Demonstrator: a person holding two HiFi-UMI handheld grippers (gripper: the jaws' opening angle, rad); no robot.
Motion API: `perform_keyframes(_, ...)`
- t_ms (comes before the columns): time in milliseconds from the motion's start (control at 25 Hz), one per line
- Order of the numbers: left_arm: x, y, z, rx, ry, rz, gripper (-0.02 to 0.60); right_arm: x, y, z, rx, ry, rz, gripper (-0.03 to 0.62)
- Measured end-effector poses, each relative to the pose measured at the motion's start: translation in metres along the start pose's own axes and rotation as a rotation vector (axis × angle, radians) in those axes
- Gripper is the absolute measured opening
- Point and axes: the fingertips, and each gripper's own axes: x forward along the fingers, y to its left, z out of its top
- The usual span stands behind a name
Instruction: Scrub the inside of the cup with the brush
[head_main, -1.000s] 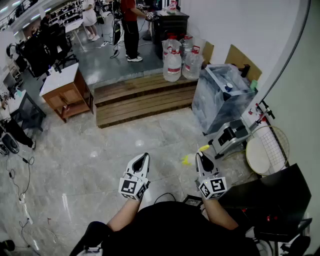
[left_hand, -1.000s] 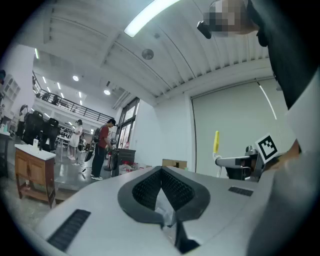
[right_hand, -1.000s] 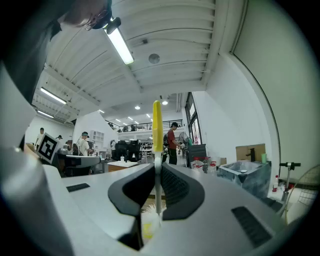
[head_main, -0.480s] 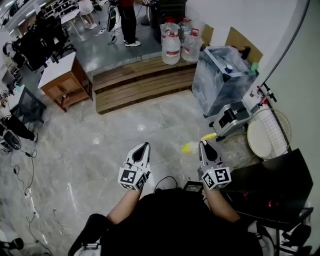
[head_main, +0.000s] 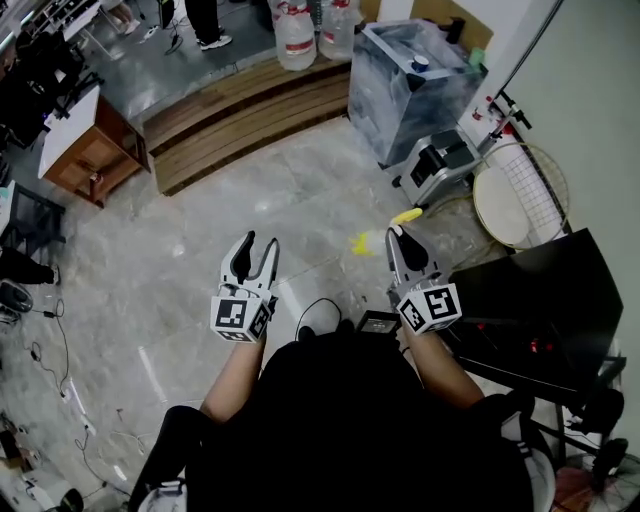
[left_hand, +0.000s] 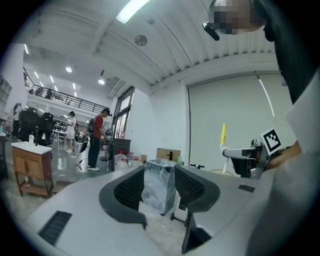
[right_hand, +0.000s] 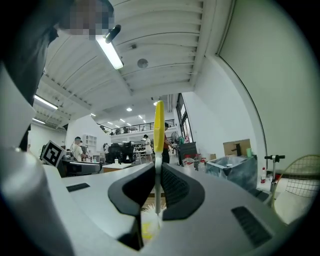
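Head view: The person stands on a pale marble floor (head_main: 150, 250). The left gripper (head_main: 256, 250) is level, its fingers spread in a clear V with only floor showing in the gap. The right gripper (head_main: 396, 238) is level and clamped on the brush (head_main: 405, 216), which lies crosswise to it: yellow handle out to the far right, yellow head to the left of the fingertips. A black counter (head_main: 540, 290) sits just right of the right gripper. A plastic-wrapped crate (head_main: 410, 75) stands far right, wooden steps (head_main: 240, 115) run far left of it, and a racket (head_main: 520, 195) lies by the wall.

Left gripper view: The fingers (left_hand: 131, 189) stand wide apart and have just been opening. Nothing is between them; the wrapped crate shows well beyond the gap. The right gripper is in view at the right with the yellow handle upright.

Right gripper view: The fingers (right_hand: 175, 187) are pressed together on the brush's thin white shaft. The yellow handle rises above them, and pale bristles with a yellow patch show below.
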Motion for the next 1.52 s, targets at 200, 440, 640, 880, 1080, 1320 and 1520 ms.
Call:
perform_keyframes(200,0.016,-0.018,-0.003,0.006,0.022,-0.011,0.189,-0.016,-0.026,-0.006,0.006,-0.006,-0.014,0.048)
perform_keyframes(440,0.040,-0.042,-0.004,0.019,0.030,-0.030,0.176,-0.033,-0.069,-0.005,0.026,-0.032,-0.019,0.048)
perform_keyframes(640,0.064,-0.058,-0.017,0.015,0.064,-0.059,0.176,-0.038,-0.106,-0.022,0.051,-0.011,-0.063,0.048)
perform_keyframes(880,0.109,-0.043,-0.038,0.005,0.074,-0.087,0.173,-0.007,-0.124,-0.046,0.048,0.028,-0.078,0.048)
perform_keyframes(1080,0.178,-0.014,-0.047,-0.038,0.064,-0.114,0.173,0.051,-0.150,-0.051,0.042,0.047,-0.091,0.048)
perform_keyframes(1320,0.272,0.036,-0.028,-0.056,0.022,-0.154,0.170,0.143,-0.188,-0.037,0.030,0.043,-0.131,0.049)
perform_keyframes(1520,0.344,0.073,-0.019,-0.040,0.011,-0.204,0.166,0.213,-0.220,-0.014,-0.025,0.017,-0.152,0.048)
